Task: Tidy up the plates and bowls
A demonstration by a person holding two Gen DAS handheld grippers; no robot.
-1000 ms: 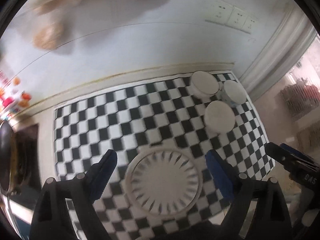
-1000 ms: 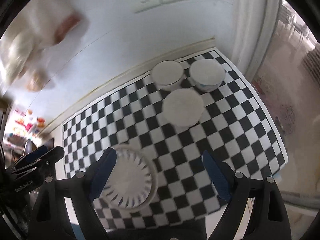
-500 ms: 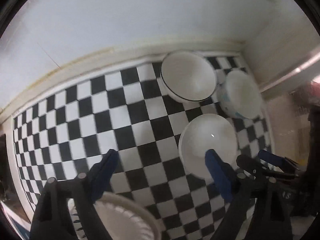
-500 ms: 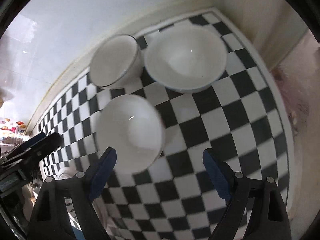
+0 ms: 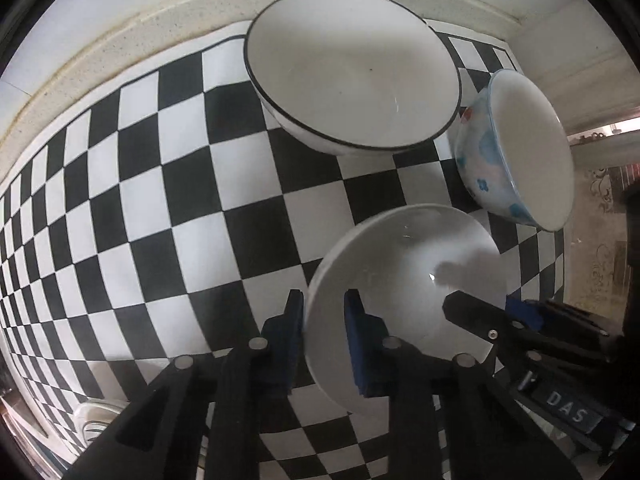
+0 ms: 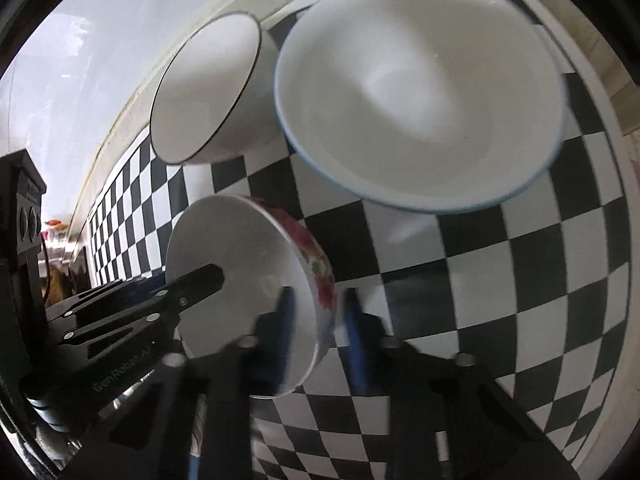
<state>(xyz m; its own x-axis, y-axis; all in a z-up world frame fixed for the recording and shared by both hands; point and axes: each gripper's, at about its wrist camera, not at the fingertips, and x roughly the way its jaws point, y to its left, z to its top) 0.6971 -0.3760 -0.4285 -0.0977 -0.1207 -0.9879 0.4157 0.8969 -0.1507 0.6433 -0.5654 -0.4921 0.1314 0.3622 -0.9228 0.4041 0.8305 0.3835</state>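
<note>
At the far left of the left wrist view a ribbed plate [image 5: 94, 414] barely shows at the bottom edge, mostly cut off by the frame, on the checkered mat [image 5: 132, 184], whose black-and-white squares run bare from there up to the pale counter edge [image 5: 120, 46] along the wall. Further right, the left gripper [image 5: 324, 320] straddles the left rim of the floral bowl [image 5: 404, 280], one blue pad outside the wall and one inside; the pads sit close to the rim, but actual clamping cannot be confirmed. Behind it, the black-rimmed bowl [image 5: 352, 68] sits near the back of the mat, with a few squares of bare mat between the two. To the right stands the blue-patterned bowl [image 5: 516, 148], its rim close beside both neighbours and near the mat's right border. The right gripper [image 5: 516, 316] enters from the right onto the opposite rim of the floral bowl. In the right wrist view that gripper [image 6: 316, 312] has one finger inside and one outside the flowered wall [image 6: 320, 268], narrowed around it, though blur hides whether the pads touch. Right of it the mat [image 6: 500, 280] lies bare out to its white border [image 6: 616, 128].
</note>
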